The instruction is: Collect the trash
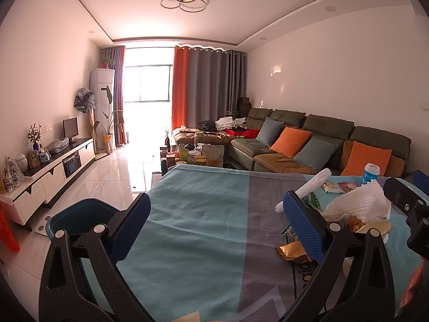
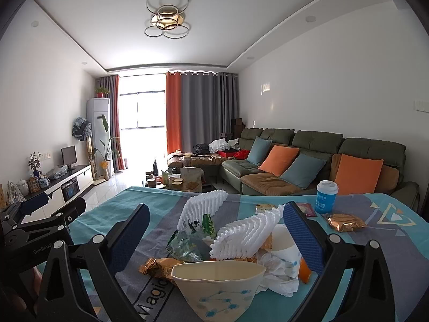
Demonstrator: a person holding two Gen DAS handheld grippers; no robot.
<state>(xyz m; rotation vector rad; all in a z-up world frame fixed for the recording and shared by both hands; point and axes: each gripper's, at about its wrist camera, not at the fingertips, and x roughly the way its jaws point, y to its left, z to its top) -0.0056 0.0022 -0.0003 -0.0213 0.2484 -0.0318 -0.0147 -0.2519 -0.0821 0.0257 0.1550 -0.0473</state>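
Note:
A heap of trash lies on the teal and grey table cloth (image 2: 128, 204): a crushed paper cup (image 2: 217, 284), white foam fruit nets (image 2: 246, 236), green wrappers (image 2: 185, 244), gold wrappers (image 2: 158, 265) and a white cup (image 2: 284, 244). My right gripper (image 2: 214, 230) is open, its jaws on either side of the heap. My left gripper (image 1: 217, 214) is open and empty over bare cloth (image 1: 203, 214), left of the heap (image 1: 359, 209). A blue-green bin (image 1: 80, 212) stands on the floor beside the table, behind the left finger.
A blue drink cup (image 2: 325, 197), a gold packet (image 2: 344, 221) and small packets (image 2: 264, 208) lie farther back on the table. Beyond are a cluttered coffee table (image 2: 182, 178), a green sofa with cushions (image 2: 308, 161) and a TV cabinet (image 1: 53, 166) at left.

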